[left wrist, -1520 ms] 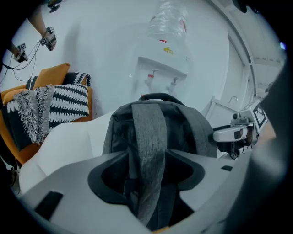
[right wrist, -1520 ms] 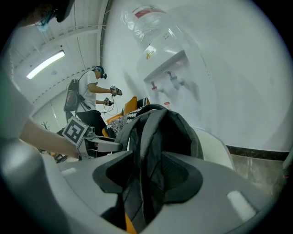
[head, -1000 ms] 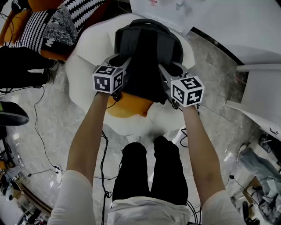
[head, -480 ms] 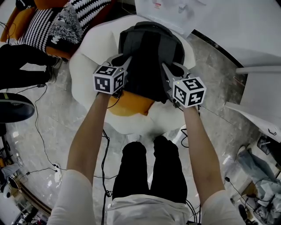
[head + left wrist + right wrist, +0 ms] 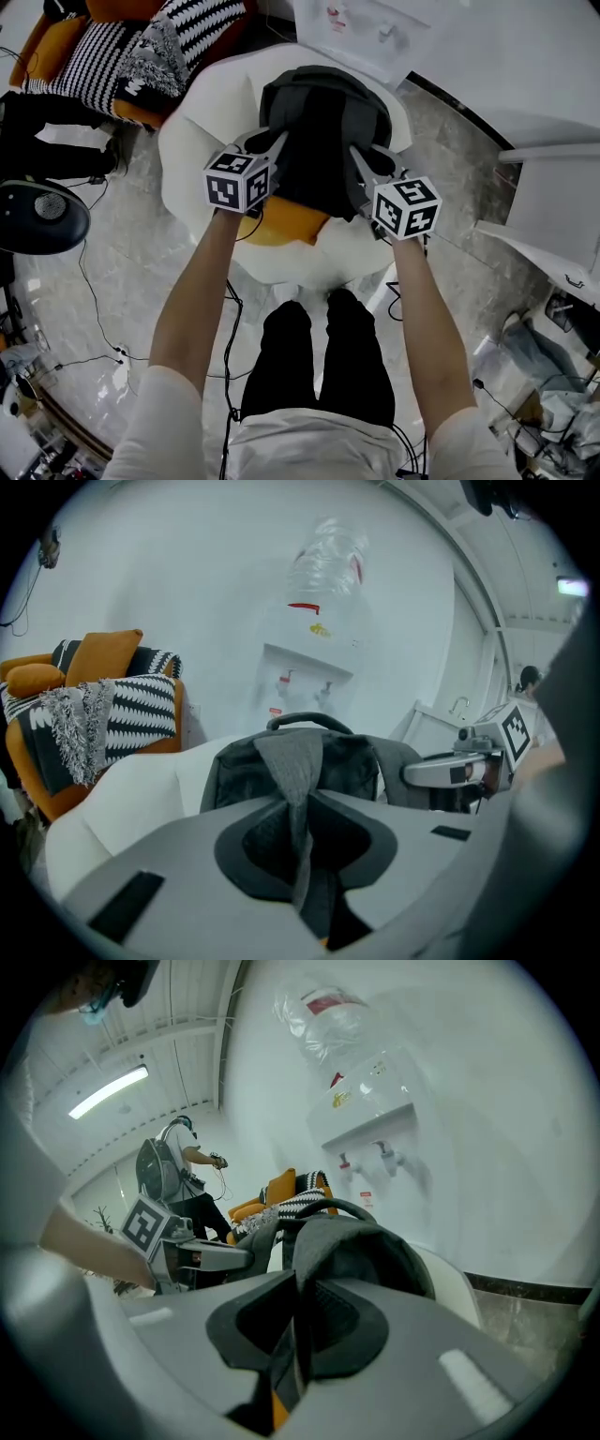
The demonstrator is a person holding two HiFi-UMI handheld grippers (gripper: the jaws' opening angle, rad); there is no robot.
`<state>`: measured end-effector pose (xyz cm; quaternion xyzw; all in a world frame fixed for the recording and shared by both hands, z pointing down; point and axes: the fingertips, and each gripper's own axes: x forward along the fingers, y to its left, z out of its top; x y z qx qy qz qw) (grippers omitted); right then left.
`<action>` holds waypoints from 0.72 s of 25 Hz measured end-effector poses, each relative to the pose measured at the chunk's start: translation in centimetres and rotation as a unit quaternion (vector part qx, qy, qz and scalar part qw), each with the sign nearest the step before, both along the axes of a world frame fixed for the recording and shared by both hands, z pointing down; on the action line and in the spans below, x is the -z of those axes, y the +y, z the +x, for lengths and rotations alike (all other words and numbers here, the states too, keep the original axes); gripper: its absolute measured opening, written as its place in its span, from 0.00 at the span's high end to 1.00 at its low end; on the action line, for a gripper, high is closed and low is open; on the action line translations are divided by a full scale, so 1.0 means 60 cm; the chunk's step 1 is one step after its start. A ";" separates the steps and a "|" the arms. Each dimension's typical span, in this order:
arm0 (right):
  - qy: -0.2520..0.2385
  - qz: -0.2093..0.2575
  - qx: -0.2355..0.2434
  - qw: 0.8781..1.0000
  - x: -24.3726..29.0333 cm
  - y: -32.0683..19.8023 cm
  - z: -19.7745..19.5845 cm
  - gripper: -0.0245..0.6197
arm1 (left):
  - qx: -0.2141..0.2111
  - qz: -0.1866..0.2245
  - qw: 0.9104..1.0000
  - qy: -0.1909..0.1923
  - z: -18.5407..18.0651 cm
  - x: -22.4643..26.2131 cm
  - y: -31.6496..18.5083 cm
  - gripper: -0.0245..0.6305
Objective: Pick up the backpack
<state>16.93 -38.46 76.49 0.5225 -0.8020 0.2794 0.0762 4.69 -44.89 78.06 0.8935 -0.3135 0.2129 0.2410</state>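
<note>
Right now we have the dark grey fabric backpack (image 5: 323, 117) upright in the white rounded armchair (image 5: 192, 131), at twelve o'clock from where we stand. An orange seat cushion (image 5: 286, 220) shows just below the bag, at its six o'clock. Our left gripper (image 5: 274, 142) meets the backpack at its eight o'clock and our right gripper (image 5: 364, 157) at its four o'clock.

Both sets of jaws are closing, and neither is empty. The left gripper view shows a light grey shoulder strap (image 5: 292, 761) pinched between the pads. The right gripper view shows the other padded strap (image 5: 352, 1241) folded over and squeezed the same way. So both are clenched on strap, not on the body of the bag. We cannot tell whether its base has left the cushion.

We judge that the step in hand is the lift itself. To do it well we want both grips firm before they take any weight (soft webbing can slide through pads). We also want the two hands to rise at one pace, so the bag hangs level and does not swing toward three or nine o'clock. We should draw it up and a little toward six o'clock, clear of the chair's back rim. The black carry handle (image 5: 309, 722) at the top is free, and it should not snag on anything.
</note>
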 end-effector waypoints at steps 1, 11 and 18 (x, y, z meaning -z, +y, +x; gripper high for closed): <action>-0.002 0.000 0.000 1.000 0.006 0.004 0.001 0.91 | -0.001 -0.001 1.000 0.000 -0.001 0.004 0.005 0.90; -0.030 0.002 -0.009 1.000 0.076 0.036 -0.002 0.91 | 0.001 -0.014 1.000 0.007 -0.017 0.069 0.046 0.91; -0.049 -0.009 -0.012 0.999 0.113 0.058 -0.002 0.91 | 0.001 -0.020 1.000 -0.001 -0.025 0.113 0.075 0.91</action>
